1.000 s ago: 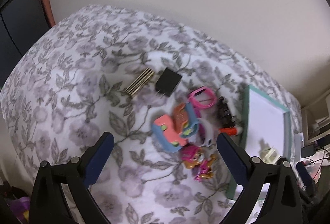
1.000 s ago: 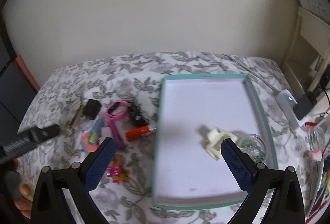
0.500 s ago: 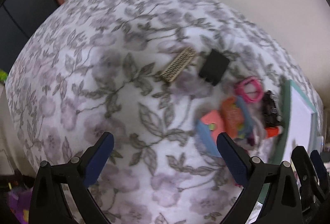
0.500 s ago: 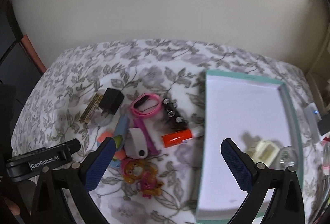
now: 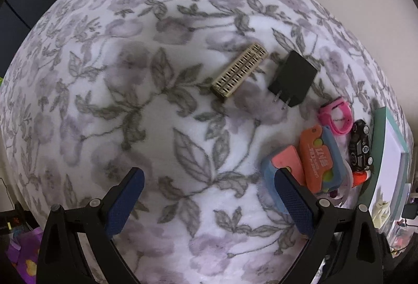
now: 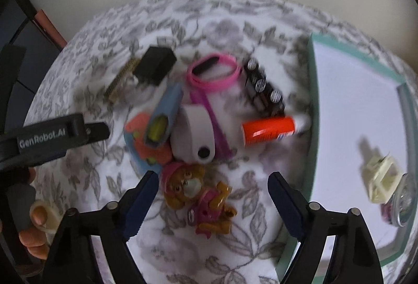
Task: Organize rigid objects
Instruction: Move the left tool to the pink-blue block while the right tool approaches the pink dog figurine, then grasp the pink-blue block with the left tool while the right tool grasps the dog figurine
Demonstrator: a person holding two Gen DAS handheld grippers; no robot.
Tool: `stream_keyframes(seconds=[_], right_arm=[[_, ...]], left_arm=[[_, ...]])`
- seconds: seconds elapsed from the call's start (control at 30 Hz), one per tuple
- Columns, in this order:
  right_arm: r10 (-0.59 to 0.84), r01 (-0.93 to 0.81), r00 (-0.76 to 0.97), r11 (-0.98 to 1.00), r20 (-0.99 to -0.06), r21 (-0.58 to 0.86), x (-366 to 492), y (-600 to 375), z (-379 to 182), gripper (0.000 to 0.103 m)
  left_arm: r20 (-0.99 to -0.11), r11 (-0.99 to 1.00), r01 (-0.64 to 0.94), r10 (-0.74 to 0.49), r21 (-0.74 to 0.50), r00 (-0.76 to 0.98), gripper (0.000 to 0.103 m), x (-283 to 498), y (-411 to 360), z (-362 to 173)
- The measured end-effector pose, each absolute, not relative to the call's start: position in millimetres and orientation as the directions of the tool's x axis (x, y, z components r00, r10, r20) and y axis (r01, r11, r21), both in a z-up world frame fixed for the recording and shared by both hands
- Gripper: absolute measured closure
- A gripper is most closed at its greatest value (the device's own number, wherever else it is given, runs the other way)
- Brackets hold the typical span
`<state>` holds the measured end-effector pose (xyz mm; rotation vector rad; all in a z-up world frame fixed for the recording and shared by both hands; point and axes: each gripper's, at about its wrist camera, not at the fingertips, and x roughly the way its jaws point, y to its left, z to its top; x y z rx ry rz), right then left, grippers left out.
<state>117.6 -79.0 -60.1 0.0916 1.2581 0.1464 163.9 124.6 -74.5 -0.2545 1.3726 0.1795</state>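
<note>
I've got the right tongs (image 6: 213, 186) pointing steeply down over the floral-patterned fleece cover (image 5: 162, 127), jaws wide but just drawing in, and the brown-and-pink plastic puppy figure (image 6: 199, 199) lies between them with neither pad touching it. Just past the figure sits the white oval plastic case (image 6: 194, 133), leaning against a blue-and-orange plastic toy block (image 6: 154, 129). Right of the figure, the orange glue stick with a white cap (image 6: 271, 130) lies near the teal-rimmed white tray (image 6: 312, 127), the black toy car (image 6: 263, 86) behind it. A pink silicone wristband (image 6: 213, 72) is beyond the case, and the black plug adapter (image 6: 155, 65) and the beige slotted connector strip (image 6: 118, 81) are further left. Inside the tray, well right of the figure, a cream plastic frame piece (image 6: 380, 180) rests by something clear I can't make out. My left tongs (image 5: 206, 183) stand wide and empty over bare cover, left of the toy block.
</note>
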Motion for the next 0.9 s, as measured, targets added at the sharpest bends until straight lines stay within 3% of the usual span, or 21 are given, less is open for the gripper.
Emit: stream_keyframes(seconds=[0.37,0.9], right_arm=[[0.194,-0.109,0.203,0.978,-0.96,0.175,112.6,-76.0,-85.0,0.015],[0.195,-0.125,0.195,0.977,-0.961,0.173,116.7,-77.5,-89.7,0.015]], left_arm=[[-0.975,0.979,-0.187,-0.043,-0.086,0.22,0.003,177.4,83.6,-92.3],[-0.966,0.994,-0.108,0.057,0.031,0.254,0.003,187.0,19.2,-108.5]])
